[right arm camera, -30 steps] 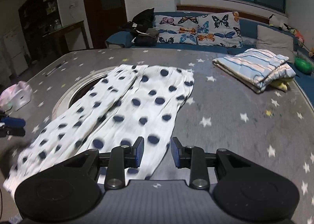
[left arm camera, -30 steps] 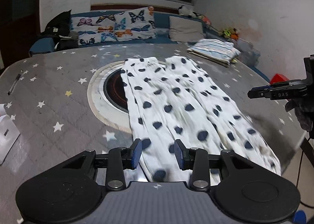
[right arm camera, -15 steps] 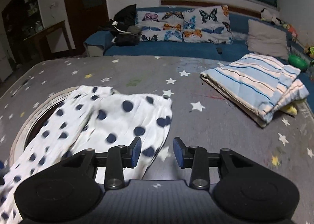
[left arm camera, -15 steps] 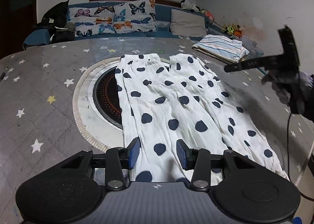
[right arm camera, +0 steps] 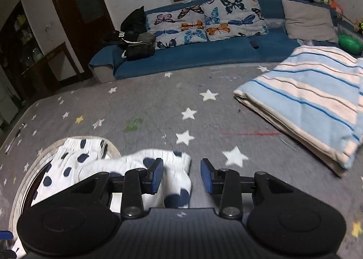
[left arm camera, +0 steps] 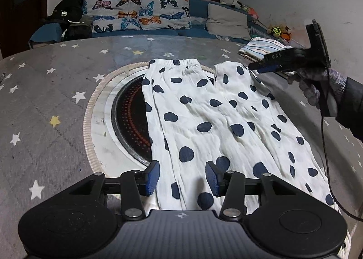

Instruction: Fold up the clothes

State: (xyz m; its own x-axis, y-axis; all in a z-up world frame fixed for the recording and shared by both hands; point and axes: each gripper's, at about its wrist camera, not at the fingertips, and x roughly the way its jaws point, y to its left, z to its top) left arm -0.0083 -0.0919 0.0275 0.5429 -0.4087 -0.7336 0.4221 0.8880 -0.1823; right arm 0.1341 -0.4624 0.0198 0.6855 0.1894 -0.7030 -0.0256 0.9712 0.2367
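While the polka-dot trousers (left arm camera: pixel 211 123) lie flat and unfolded across the star-print table (left arm camera: pixel 56 91), both legs side by side, no fold is made; the left gripper (left arm camera: pixel 182 177) and right gripper (right arm camera: pixel 181 176) hover spread, pinching nothing.

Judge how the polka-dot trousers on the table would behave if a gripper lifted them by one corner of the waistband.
The polka-dot trousers look thin and wrinkled, so they would probably hang limp, not hold shape. They lie spread long over the star-print table, so the legs would likely trail and drag. Crinkled cloth seems unlikely to slip from the right gripper, whose pads stand apart at the waistband corner.
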